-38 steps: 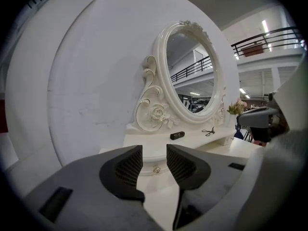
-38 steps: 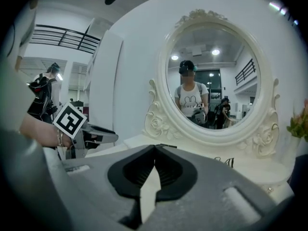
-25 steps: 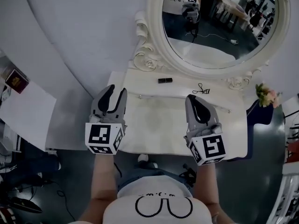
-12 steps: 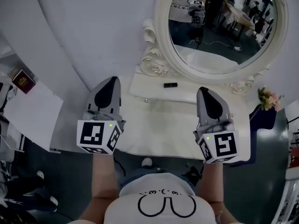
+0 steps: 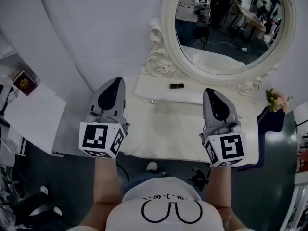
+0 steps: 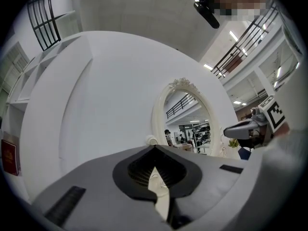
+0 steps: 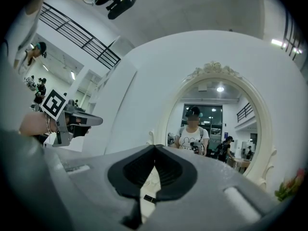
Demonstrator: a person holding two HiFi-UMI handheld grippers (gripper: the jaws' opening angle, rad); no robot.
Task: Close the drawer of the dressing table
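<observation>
Filling the far side beyond both grippers, a curved white wall backs the dressing table, and the oval mirror stands straight ahead of the right gripper, up and to the right of the left gripper. The mirror reflects the person holding the grippers.

The white tabletop lies beneath and between the two grippers. A raised shelf runs along its far edge, just past their tips.

No drawer stands out toward the grippers. Judging by the small knob just ahead and to the right of the left gripper's tip, the drawer front sits flush under that shelf. Whether it is fully home cannot be told from above, but the closing looks done rather than pending.

Both grippers are clenched on nothing. In each gripper view the dark pads meet at a point, with only the pale table showing through the gap below them. They hover side by side and well apart, roughly level, noses toward the mirror and clear of the tabletop. That fits hands drawn off a pushed front, since clenched tips make a blunt, firm nose for pushing and need no grasp of the knob.

A pink flower sprig sits out to the right of the right gripper. A small dark tube lies on the shelf, ahead of the gap between the grippers.
</observation>
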